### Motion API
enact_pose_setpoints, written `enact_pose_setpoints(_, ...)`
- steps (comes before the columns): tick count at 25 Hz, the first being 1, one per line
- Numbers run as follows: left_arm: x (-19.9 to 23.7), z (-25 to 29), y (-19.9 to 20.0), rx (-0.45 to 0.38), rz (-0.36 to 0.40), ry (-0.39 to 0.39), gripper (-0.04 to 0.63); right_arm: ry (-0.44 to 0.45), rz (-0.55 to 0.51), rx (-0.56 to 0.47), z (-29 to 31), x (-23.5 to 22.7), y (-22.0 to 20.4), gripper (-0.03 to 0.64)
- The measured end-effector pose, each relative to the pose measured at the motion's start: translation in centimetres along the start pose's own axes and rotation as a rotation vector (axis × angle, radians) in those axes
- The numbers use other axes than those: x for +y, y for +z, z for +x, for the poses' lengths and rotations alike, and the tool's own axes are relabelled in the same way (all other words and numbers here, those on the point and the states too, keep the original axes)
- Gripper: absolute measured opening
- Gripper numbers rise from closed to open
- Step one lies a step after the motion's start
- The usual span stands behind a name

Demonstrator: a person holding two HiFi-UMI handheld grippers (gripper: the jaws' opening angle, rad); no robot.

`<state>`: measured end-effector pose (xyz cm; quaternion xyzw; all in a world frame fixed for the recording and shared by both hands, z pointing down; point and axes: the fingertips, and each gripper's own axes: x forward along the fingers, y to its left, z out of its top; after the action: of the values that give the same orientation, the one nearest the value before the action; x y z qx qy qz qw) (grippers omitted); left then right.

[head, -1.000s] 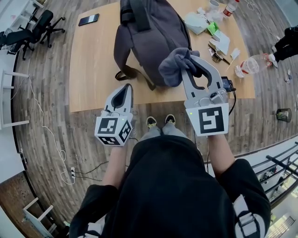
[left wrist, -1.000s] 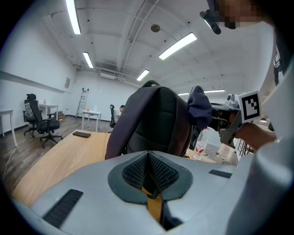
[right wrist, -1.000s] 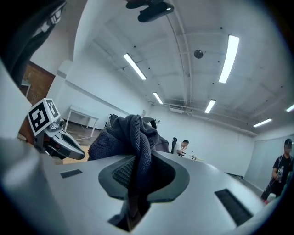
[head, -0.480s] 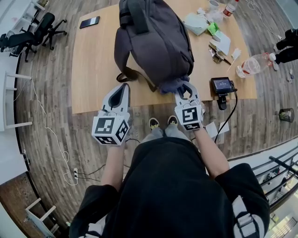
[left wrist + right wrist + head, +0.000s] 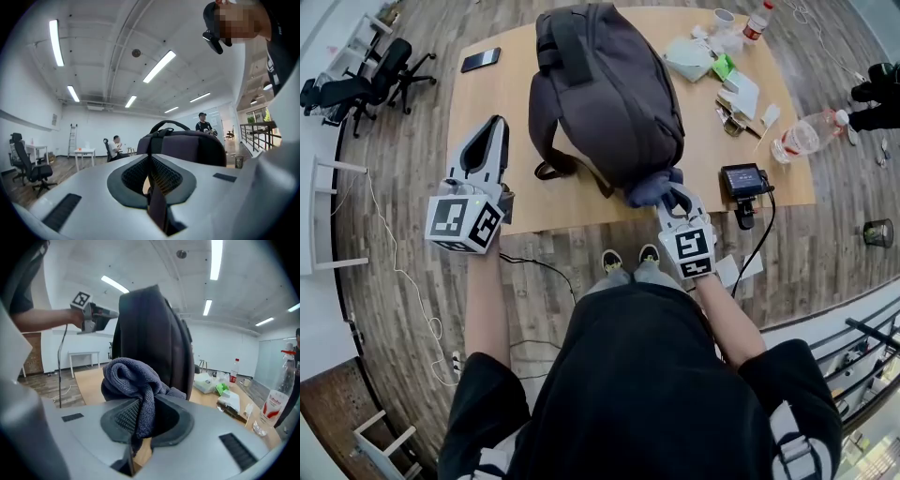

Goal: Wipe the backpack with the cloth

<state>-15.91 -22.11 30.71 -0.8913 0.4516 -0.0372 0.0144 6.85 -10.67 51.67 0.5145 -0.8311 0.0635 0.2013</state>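
The dark grey backpack (image 5: 609, 89) stands on the wooden table (image 5: 497, 112), its near lower end toward me. My right gripper (image 5: 673, 194) is shut on a bunched blue-grey cloth (image 5: 652, 187), which rests against that near lower end. In the right gripper view the cloth (image 5: 131, 376) hangs between the jaws in front of the backpack (image 5: 152, 329). My left gripper (image 5: 495, 127) is shut and empty. It hovers over the table's left part, apart from the bag. The left gripper view looks level at the backpack (image 5: 187, 145).
A phone (image 5: 479, 60) lies at the table's far left. Papers, a green packet, a lying bottle (image 5: 802, 134) and a small screen device (image 5: 742, 178) crowd the right side. Office chairs (image 5: 356, 80) stand at left. A seated person (image 5: 115, 145) is in the background.
My right gripper came down with the cloth to the backpack's near lower end and stayed there. My left gripper rose and moved left and away, alongside the table's left part.
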Motion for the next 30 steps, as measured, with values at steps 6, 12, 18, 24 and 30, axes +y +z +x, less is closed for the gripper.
enact_pose_setpoints(6,1.1,5.0,3.1,-0.041,0.158,-0.148,0.017,0.021,0.031,-0.244,-3.1,0.0,9.6,0.055)
enact_pose_setpoints(12,-2.0,8.5,3.1,0.004,0.343,-0.427,0.018,0.078,0.086,-0.236,-3.5,1.4,11.2,0.055)
enact_pose_setpoints(18,-2.0,8.6,-0.2,0.123,0.410,-0.525,0.018,0.097,0.099,-0.156,-2.5,1.9,9.3,0.055)
enact_pose_setpoints(24,-5.1,7.3,-1.5,0.138,0.526,-0.668,0.015,0.046,0.092,-0.087,-1.3,0.7,8.0,0.057)
enact_pose_setpoints(30,-9.1,6.2,-1.9,0.153,0.676,-0.747,0.015,-0.002,0.063,-0.064,-1.2,-0.8,7.8,0.055)
